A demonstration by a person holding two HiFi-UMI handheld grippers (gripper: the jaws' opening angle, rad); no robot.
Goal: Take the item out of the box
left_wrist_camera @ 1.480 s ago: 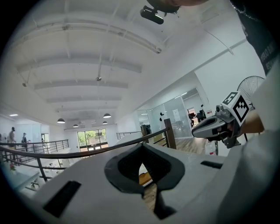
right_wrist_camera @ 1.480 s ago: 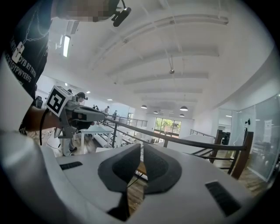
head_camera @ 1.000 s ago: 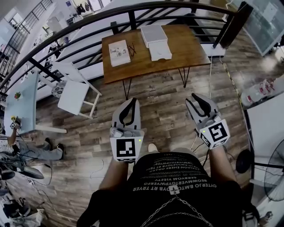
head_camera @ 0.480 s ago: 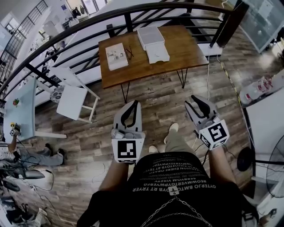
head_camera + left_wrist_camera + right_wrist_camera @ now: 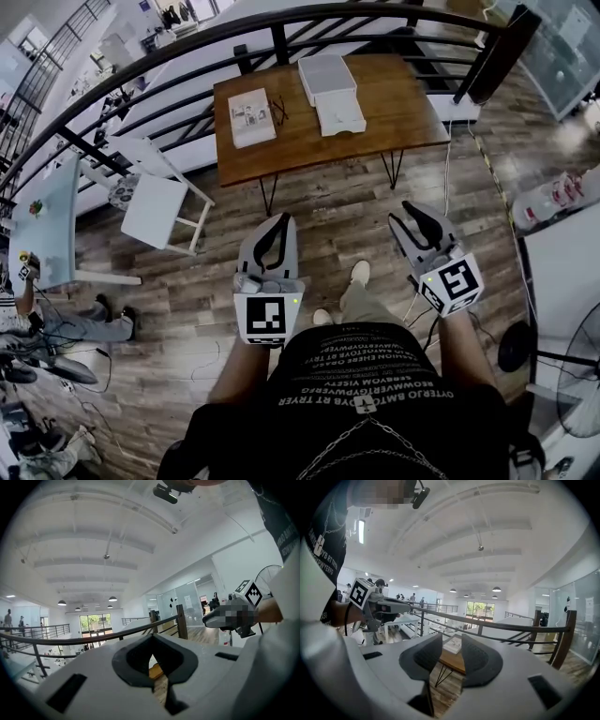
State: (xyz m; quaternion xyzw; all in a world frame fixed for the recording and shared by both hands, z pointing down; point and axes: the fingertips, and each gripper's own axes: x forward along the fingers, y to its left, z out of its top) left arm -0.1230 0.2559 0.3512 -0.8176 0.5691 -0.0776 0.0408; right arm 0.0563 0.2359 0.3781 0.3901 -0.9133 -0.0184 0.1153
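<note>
A white box (image 5: 326, 75) stands at the far side of a wooden table (image 5: 384, 103), with a second flat white piece (image 5: 339, 111) right in front of it. Both grippers are held well short of the table, above the plank floor. My left gripper (image 5: 281, 218) points at the table with its tips together and nothing in them; in the left gripper view the pads of the left gripper (image 5: 151, 657) meet. My right gripper (image 5: 405, 208) is open and empty, and its jaws have just been opening. The table (image 5: 453, 662) shows through the gap of the right gripper (image 5: 451, 641).
A pale booklet (image 5: 251, 114) and a small dark item (image 5: 278, 108) lie on the table's left half. A black railing (image 5: 187, 56) curves behind it. A white chair (image 5: 155, 206) stands at the left and a fan (image 5: 574, 366) at the right. My foot (image 5: 356, 274) is between the grippers.
A foot has stepped forward between the grippers. Both grippers keep about the same place in the head view, the right one slightly lower.
</note>
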